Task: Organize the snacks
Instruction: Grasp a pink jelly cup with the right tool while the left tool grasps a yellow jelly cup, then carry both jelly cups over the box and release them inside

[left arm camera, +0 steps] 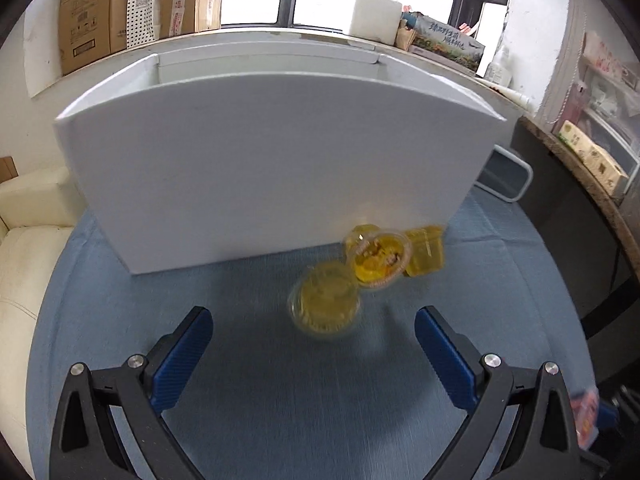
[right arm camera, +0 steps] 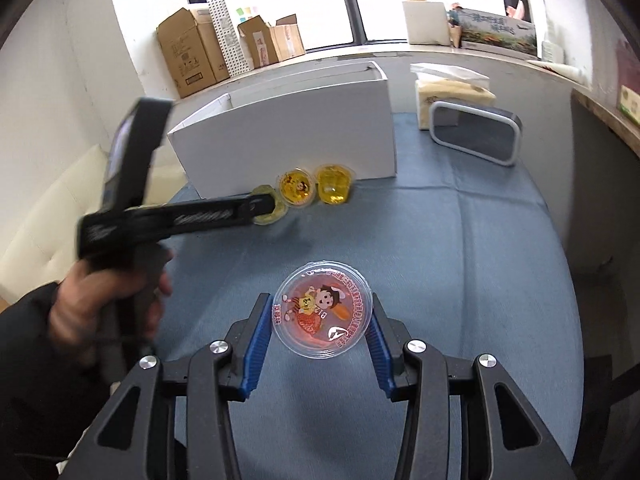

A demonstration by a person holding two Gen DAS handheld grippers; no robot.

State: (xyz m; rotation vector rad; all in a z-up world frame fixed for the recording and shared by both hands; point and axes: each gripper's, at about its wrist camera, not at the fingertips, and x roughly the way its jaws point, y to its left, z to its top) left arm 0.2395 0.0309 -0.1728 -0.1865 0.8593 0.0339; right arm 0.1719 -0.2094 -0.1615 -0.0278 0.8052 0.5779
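Three yellow jelly cups lie on the blue cloth by the front wall of a white box [left arm camera: 280, 160]: the nearest cup [left arm camera: 325, 306], a middle one [left arm camera: 378, 260] and a far one [left arm camera: 426, 250]. My left gripper [left arm camera: 313, 314] is open, low over the cloth, with the nearest cup just ahead between its blue fingertips and untouched. The right wrist view shows that left gripper [right arm camera: 262, 205] from the side, partly hiding the cup [right arm camera: 276, 212]. My right gripper [right arm camera: 319, 300] is shut on a red jelly cup [right arm camera: 322, 312] with a cartoon lid, pads against both sides of its rim.
The round table's blue cloth [right arm camera: 460, 240] has free room on the right. A grey-rimmed tray [right arm camera: 474, 134] and a tissue pack [right arm camera: 452, 90] stand right of the box. Cardboard boxes [right arm camera: 192, 52] line the window ledge. A cream sofa [left arm camera: 28, 240] is at the left.
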